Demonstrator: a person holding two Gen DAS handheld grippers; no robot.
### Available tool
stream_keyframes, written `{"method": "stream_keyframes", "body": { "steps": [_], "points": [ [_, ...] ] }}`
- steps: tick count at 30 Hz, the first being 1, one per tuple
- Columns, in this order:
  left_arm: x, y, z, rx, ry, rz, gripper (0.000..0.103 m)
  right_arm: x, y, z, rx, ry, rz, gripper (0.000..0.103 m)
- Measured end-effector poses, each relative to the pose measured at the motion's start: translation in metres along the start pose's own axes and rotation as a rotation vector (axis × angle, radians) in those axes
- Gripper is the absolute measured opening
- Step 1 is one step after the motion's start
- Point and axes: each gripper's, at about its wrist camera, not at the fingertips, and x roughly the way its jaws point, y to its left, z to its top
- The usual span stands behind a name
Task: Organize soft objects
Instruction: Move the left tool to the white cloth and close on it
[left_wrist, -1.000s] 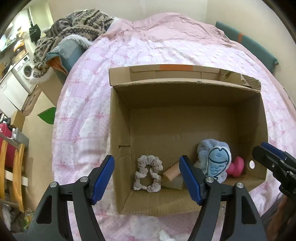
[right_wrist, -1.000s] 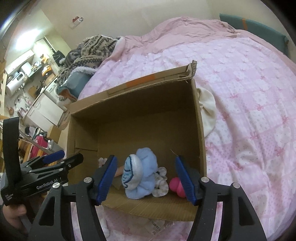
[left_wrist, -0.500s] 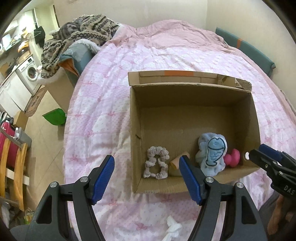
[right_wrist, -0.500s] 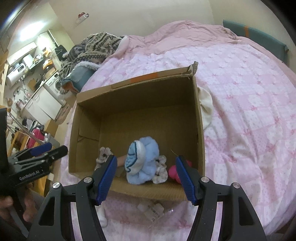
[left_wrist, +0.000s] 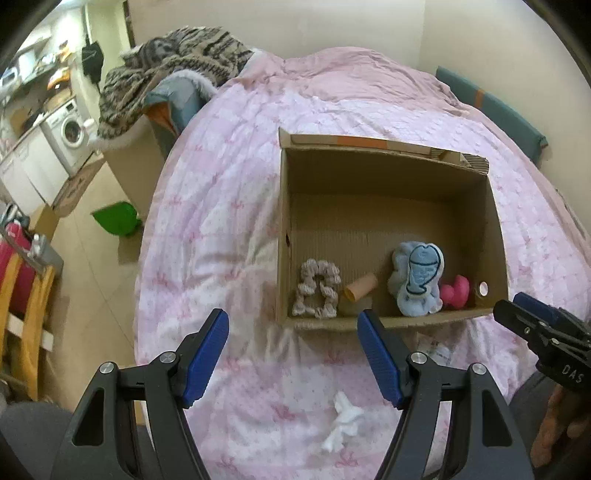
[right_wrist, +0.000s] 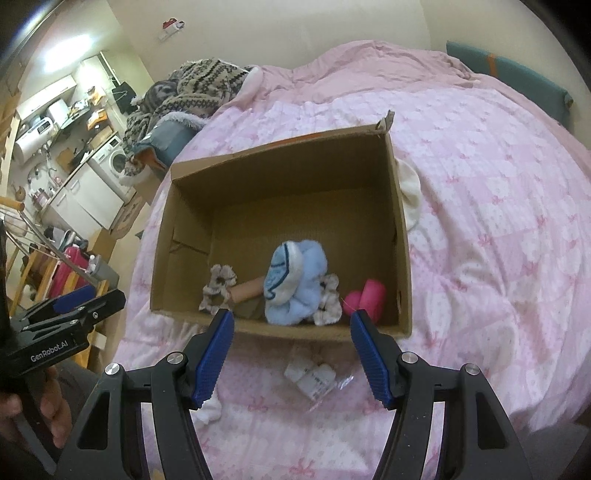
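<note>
An open cardboard box (left_wrist: 495, 221) (right_wrist: 402, 236) lies on a pink bed. Inside near its front wall lie a beige scrunchie (left_wrist: 316, 291) (right_wrist: 218, 286), a tan tube (left_wrist: 360, 290) (right_wrist: 247, 291), a blue plush toy (left_wrist: 419, 278) (right_wrist: 295, 286) and a pink soft toy (left_wrist: 456, 295) (right_wrist: 365, 299). A second scrunchie (right_wrist: 328, 301) shows beside the plush. My left gripper (left_wrist: 293, 360) is open and empty, above the bedspread in front of the box. My right gripper (right_wrist: 291, 356) is open and empty, also in front of the box. A white crumpled soft piece (left_wrist: 341, 421) (right_wrist: 208, 408) lies on the bed below the grippers.
A clear packet with white items (right_wrist: 312, 376) lies on the bed before the box. A cream cloth (right_wrist: 410, 192) sits beside the box's right wall. A patterned blanket pile (left_wrist: 173, 70) is at the bed's far left. The floor, a washing machine (left_wrist: 68, 134) and a wooden chair are left.
Both grippers have drawn back and up from the box, so it looks smaller and farther. More bedspread and the white piece now show. The box contents have not moved.
</note>
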Motion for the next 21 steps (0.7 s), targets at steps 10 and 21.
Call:
{"method": "stream_keyframes", "body": {
  "steps": [10,21],
  "points": [
    [0.013,0.022,-0.042,-0.057,0.031,-0.013,0.070,0.007,0.011,-0.019,-0.044,0.030,-0.043,0.069],
    [0.054,0.020,-0.061,-0.129,0.255,-0.111,0.070,0.012,-0.009,-0.035,0.053,0.136,-0.004,0.069]
  ]
}}
